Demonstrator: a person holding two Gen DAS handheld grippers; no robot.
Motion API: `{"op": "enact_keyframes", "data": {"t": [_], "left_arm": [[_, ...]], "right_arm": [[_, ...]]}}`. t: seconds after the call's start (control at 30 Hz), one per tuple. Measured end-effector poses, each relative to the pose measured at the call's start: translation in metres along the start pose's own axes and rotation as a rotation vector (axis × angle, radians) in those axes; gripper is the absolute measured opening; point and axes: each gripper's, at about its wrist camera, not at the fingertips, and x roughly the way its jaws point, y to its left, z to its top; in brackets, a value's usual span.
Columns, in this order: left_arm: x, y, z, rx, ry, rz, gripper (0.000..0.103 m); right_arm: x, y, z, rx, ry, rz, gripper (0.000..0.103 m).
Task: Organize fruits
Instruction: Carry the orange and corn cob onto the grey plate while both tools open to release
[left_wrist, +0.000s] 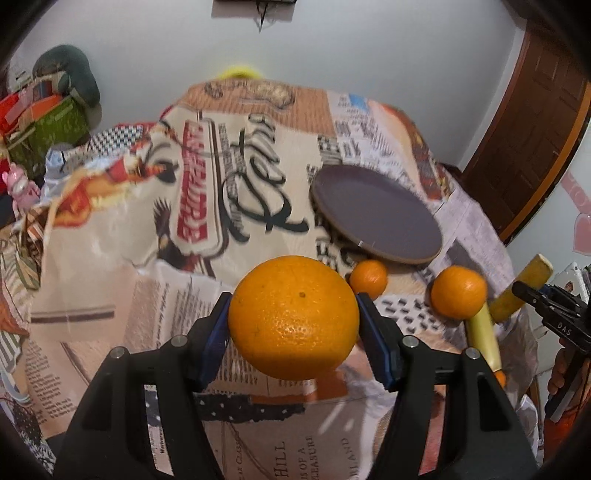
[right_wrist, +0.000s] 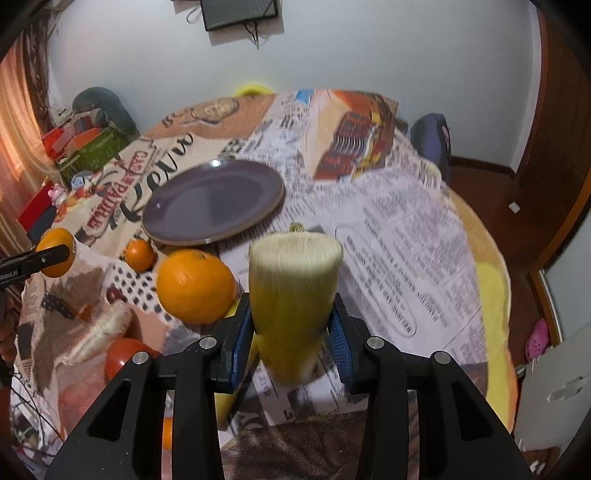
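Observation:
My left gripper (left_wrist: 293, 321) is shut on a large orange (left_wrist: 293, 317) and holds it above the cloth-covered table. My right gripper (right_wrist: 291, 325) is shut on a yellow corn cob (right_wrist: 291, 295), lifted off the table; it also shows at the right of the left wrist view (left_wrist: 524, 288). A purple plate (left_wrist: 376, 212) lies on the table, seen too in the right wrist view (right_wrist: 212, 201). A medium orange (left_wrist: 458, 291) and a small orange (left_wrist: 368, 277) sit near the plate's front edge. Another pale cob (left_wrist: 482, 336) lies by the medium orange.
A red tomato (right_wrist: 123, 356) lies at the table's near left. The table wears a printed newspaper-pattern cloth (right_wrist: 399, 240). Boxes and toys (left_wrist: 40, 122) are stacked at the far left. A dark bag (right_wrist: 432, 144) stands behind the table, and a wooden door (left_wrist: 528, 140) is at the right.

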Motion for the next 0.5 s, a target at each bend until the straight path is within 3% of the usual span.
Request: {"op": "enact_keyframes", "data": {"t": [0.5], "left_arm": [[-0.036,-0.03,0.043,0.054,-0.141,-0.02,0.064]], "right_arm": [[-0.027,0.02,0.044,-0.064,-0.145,0.024,0.035]]}}
